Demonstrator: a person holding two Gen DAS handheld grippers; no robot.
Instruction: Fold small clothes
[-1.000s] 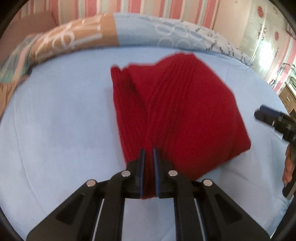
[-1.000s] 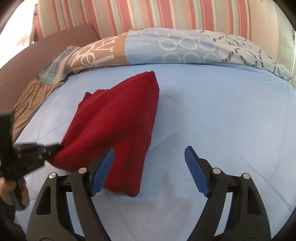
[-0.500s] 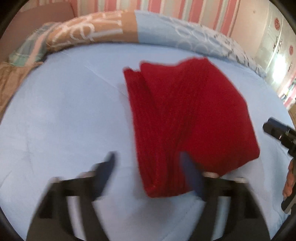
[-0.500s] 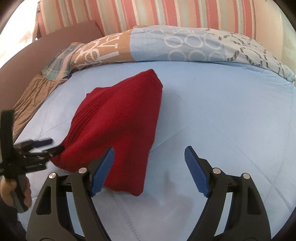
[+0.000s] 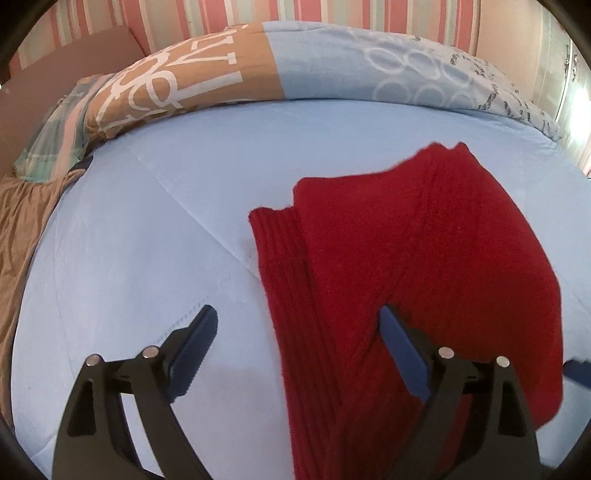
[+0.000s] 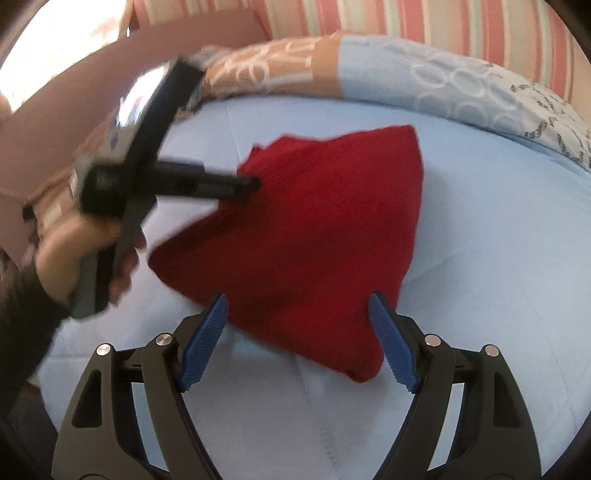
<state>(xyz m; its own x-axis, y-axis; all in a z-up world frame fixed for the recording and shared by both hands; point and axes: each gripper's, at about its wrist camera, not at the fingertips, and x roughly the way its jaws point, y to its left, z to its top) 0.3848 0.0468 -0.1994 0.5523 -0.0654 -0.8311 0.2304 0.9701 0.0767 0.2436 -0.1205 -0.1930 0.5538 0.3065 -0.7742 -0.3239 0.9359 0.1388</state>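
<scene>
A red ribbed knit garment (image 5: pixel 406 266) lies folded on the light blue bed sheet (image 5: pixel 155 221). My left gripper (image 5: pixel 295 347) is open above its near left edge, with one finger over the sheet and the other over the fabric. In the right wrist view the garment (image 6: pixel 317 236) lies just ahead of my open right gripper (image 6: pixel 297 339), whose blue pads (image 6: pixel 391 347) straddle its near corner. The left gripper (image 6: pixel 207 184) also shows there, blurred, with its tips at the garment's far left corner.
A patterned orange and blue quilt (image 5: pixel 295 66) lies rolled along the far side of the bed. A brown cover (image 5: pixel 22 221) hangs at the left edge, below a brown headboard (image 6: pixel 92 99). A striped wall (image 5: pixel 332 14) stands behind.
My left gripper let go of the garment and opened, then moved left and forward along it. My right gripper moved closer, over the garment's near corner. The garment now rests flat.
</scene>
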